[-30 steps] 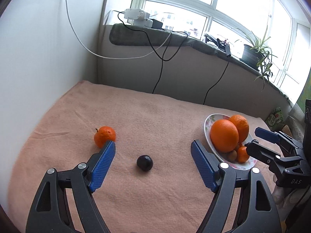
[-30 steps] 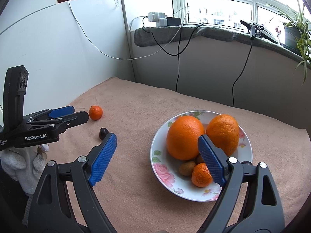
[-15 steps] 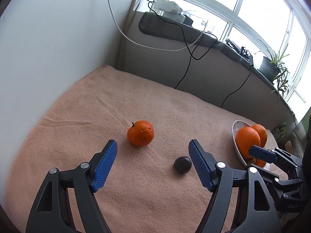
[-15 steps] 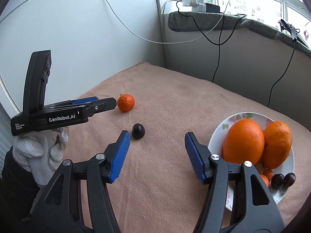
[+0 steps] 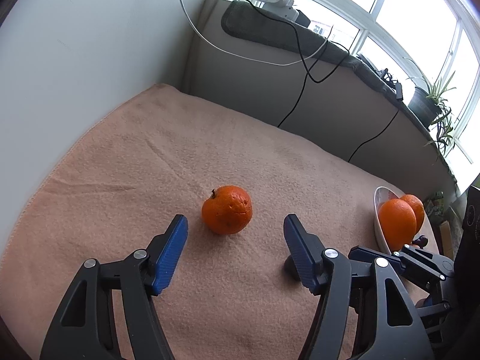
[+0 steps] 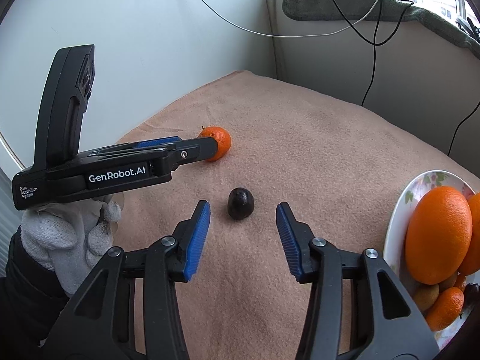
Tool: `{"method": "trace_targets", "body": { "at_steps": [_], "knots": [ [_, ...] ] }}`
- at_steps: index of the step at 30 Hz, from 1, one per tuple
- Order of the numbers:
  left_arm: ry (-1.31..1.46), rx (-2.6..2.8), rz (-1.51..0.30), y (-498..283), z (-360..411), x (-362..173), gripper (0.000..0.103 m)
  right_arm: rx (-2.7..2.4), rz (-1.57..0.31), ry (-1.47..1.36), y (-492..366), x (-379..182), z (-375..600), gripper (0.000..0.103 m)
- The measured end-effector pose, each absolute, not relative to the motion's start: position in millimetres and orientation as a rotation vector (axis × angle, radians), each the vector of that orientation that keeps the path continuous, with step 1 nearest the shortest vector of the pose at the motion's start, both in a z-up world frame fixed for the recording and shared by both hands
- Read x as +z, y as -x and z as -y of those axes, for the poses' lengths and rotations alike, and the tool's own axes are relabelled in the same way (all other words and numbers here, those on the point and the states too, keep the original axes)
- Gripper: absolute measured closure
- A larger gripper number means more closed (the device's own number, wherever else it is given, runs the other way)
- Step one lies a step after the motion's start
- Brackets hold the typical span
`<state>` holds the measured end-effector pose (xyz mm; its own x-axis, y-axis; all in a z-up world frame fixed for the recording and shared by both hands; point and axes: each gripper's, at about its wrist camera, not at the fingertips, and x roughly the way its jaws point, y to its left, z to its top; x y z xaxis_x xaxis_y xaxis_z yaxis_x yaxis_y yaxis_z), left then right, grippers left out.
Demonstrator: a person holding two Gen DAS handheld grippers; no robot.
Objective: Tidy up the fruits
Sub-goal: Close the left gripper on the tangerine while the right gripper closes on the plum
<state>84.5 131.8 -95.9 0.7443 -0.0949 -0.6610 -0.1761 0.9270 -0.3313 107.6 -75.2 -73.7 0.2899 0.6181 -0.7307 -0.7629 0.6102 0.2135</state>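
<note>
A small orange mandarin (image 5: 227,213) with a stem lies on the pink blanket (image 5: 150,162). My left gripper (image 5: 235,241) is open and empty, its tips just short of the mandarin on either side. A small dark plum-like fruit (image 6: 241,203) lies on the blanket. My right gripper (image 6: 243,234) is open and empty, with the dark fruit just beyond its tips. The mandarin also shows in the right wrist view (image 6: 220,142), partly behind the left gripper. A flowered white plate (image 6: 399,219) at the right holds two big oranges (image 6: 438,234) and smaller fruits.
A white wall (image 5: 75,60) bounds the blanket on the left and a grey low wall (image 5: 300,99) at the back, with black and white cables hanging down it. A window sill with a potted plant (image 5: 429,105) runs above.
Both grippers moved left, away from the plate. The left one now faces the mandarin; the right one now faces the dark fruit. Both stayed open.
</note>
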Motion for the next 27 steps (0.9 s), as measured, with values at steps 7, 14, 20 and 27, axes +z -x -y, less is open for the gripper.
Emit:
{"method": "trace_targets", "body": {
  "at_steps": [7,14,20,27],
  "knots": [
    [0.412,0.04,-0.75,-94,-134,-100,0.038,0.941,-0.909,0.201,-113,-83,63,0.06],
    [0.432,0.034,-0.769,-97,-139,-105,0.044,0.945,-0.924,0.208,-116,-88,55,0.061],
    [0.449,0.034,-0.776,-100,-141,-111,0.048,0.942,-0.935,0.212,-118,-94,52,0.063],
    [0.453,0.039,-0.784,-103,-140,-116,0.06,0.941,-0.946,0.224,-120,-98,46,0.067]
  ]
}}
